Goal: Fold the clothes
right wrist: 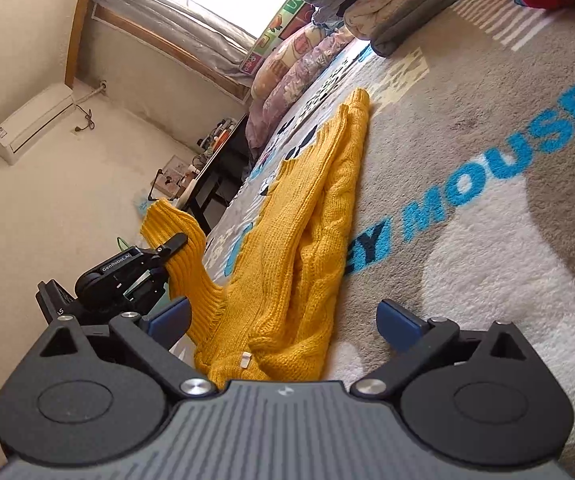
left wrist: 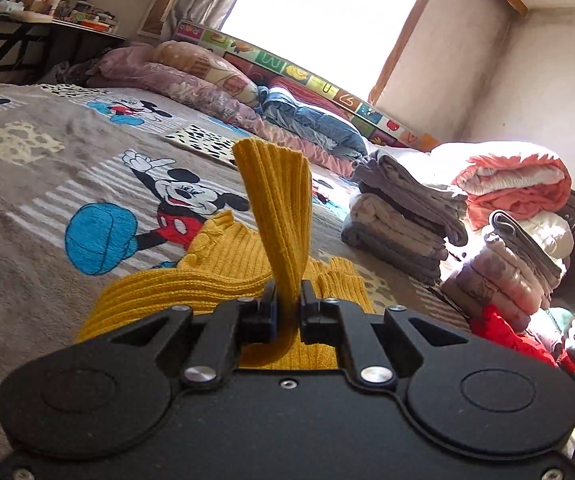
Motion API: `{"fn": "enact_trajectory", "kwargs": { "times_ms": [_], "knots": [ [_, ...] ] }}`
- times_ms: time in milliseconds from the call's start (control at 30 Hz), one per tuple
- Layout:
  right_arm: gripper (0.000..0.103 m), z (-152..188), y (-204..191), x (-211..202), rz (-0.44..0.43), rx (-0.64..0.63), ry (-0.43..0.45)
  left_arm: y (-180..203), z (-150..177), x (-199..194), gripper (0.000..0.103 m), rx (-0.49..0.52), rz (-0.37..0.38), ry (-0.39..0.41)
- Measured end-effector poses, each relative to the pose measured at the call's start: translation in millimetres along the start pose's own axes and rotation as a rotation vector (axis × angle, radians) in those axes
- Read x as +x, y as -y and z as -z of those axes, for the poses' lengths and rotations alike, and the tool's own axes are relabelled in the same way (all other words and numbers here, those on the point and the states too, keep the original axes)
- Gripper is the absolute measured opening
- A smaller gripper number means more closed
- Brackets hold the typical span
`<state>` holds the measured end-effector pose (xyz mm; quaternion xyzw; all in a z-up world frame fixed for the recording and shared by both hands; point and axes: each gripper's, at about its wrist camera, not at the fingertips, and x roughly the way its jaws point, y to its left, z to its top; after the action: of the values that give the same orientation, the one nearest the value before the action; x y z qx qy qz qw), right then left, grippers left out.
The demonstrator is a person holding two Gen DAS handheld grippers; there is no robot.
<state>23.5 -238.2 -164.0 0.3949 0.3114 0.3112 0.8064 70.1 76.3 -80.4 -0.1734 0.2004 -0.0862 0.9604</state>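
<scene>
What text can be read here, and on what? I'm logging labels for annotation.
"EY MOUSE", blue letters, start cut off, on the blanket.
"GenRoboAI", or nearly so, on the left gripper.
Letters on the colourful mat by the window: too blurred to read.

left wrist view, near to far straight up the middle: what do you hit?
left gripper shut on the yellow sweater's ribbed cuff → rest of the yellow sweater heaped on the bed → Mickey Mouse blanket → row of pillows → alphabet play mat on edge → window
</scene>
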Motion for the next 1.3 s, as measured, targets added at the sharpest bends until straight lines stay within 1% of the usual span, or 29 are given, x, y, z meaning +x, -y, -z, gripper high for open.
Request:
{"fn": "enact_trajectory", "kwargs": {
  "times_ms": [133,233,333,467,500,533,567,600,700,767,833,900,933,967,1033,1100,1167,1233,1300],
  "knots": [
    [0.098,-2.0,2.9,-2.4,-0.03,0.04,0.022,32.7,13.8,9.1,0.007,0.123,0.045,-0.028],
    [0.098,-3.7,5.8,-4.7,-0.053,0.074,0.041,56.7,25.7,12.8,0.007,0.243,0.064,-0.037],
    [0.098,-5.2,12.1,-8.8,-0.078,0.129,0.074,75.1,38.1,19.0,0.007,0.331,0.09,-0.058],
    [0.098,-6.9,21.7,-13.2,-0.103,0.203,0.118,88.2,54.3,32.2,0.009,0.407,0.124,-0.111],
    [0.098,-7.1,23.0,-13.4,-0.104,0.212,0.125,89.5,57.3,34.6,0.018,0.417,0.136,-0.128],
    [0.098,-7.4,24.2,-13.6,-0.104,0.221,0.132,89.6,59.0,35.3,0.026,0.421,0.158,-0.146],
    [0.098,-8.1,24.8,-13.1,-0.1,0.224,0.137,88.9,58.7,33.4,0.044,0.418,0.181,-0.152],
    [0.098,-8.5,24.6,-12.3,-0.096,0.226,0.14,87.7,56.5,29.4,0.049,0.411,0.201,-0.148],
    [0.098,-10.8,21.9,-6.3,-0.067,0.219,0.14,76.6,39.7,9.4,0.049,0.366,0.233,-0.111],
    [0.098,-12.7,17.5,-0.2,-0.045,0.21,0.135,54.4,21.2,-6.4,0.049,0.269,0.234,-0.06],
    [0.097,-14.0,11.8,6.7,-0.023,0.203,0.128,24.8,4.4,-20.0,0.049,0.176,0.186,-0.008],
    [0.093,-12.5,4.6,14.7,-0.001,0.181,0.112,-5.9,-9.9,-31.7,0.049,0.089,0.132,0.035],
    [0.091,-11.4,1.4,19.1,0.008,0.172,0.105,-20.2,-14.0,-35.8,0.049,0.054,0.105,0.046],
    [0.087,-10.1,-0.6,23.5,0.026,0.171,0.102,-37.8,-18.3,-40.7,0.049,0.009,0.058,0.056],
    [0.083,-7.1,-1.5,31.9,0.058,0.194,0.1,-66.1,-23.2,-48.6,0.049,-0.082,0.006,0.061],
    [0.083,-5.7,-0.1,37.9,0.073,0.235,0.12,-83.6,-25.5,-55.0,0.049,-0.155,-0.012,0.074],
    [0.082,-5.9,1.4,42.1,0.074,0.272,0.156,-95.4,-27.7,-59.8,0.049,-0.21,-0.01,0.082],
    [0.079,-6.1,2.9,46.3,0.075,0.31,0.191,-99.7,-28.7,-61.6,0.049,-0.231,-0.017,0.082],
    [0.076,-6.3,4.4,50.4,0.076,0.348,0.227,-99.7,-29.1,-59.9,0.049,-0.222,-0.02,0.065]
  ]
}}
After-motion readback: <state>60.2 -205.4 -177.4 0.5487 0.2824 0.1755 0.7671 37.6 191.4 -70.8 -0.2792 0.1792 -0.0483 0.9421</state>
